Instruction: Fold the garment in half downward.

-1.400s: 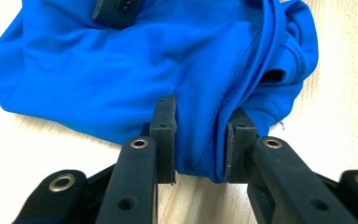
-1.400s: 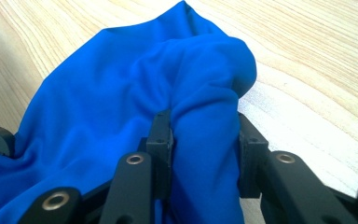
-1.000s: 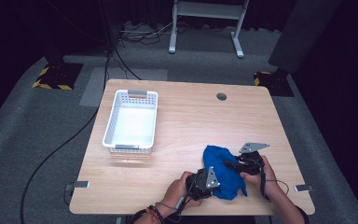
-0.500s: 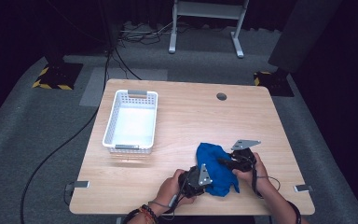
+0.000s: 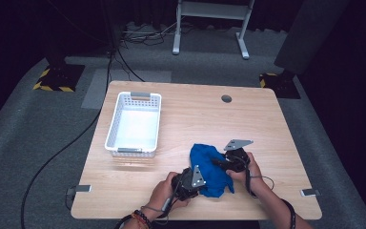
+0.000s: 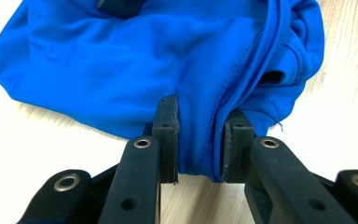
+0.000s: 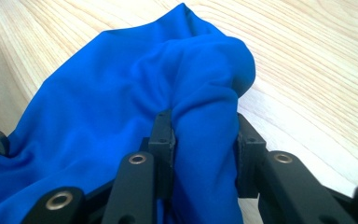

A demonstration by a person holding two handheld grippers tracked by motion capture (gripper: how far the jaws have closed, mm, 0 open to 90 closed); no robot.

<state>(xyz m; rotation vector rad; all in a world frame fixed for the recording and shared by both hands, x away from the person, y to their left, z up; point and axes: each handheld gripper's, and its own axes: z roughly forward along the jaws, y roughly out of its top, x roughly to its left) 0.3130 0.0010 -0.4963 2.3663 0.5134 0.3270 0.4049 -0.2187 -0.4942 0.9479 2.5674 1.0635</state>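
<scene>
A crumpled blue cloth lies on the wooden table near its front edge. My left gripper is at the cloth's front left, and its jaws are shut on a bunched fold with a stitched hem, the blue cloth spreading beyond them. My right gripper comes in from the cloth's right side. Its jaws pinch a thick roll of the blue cloth, which bulges up between the pads. Both hands hold the grippers low over the table.
An empty white plastic basket stands on the left half of the table. A round cable hole sits near the far edge. Metal clamps stick out at the front corners. Black cables run over the grey floor at the left.
Both grippers have slid to the left across the table, dragging the blue cloth along with them. The jaws have kept their grip throughout.
</scene>
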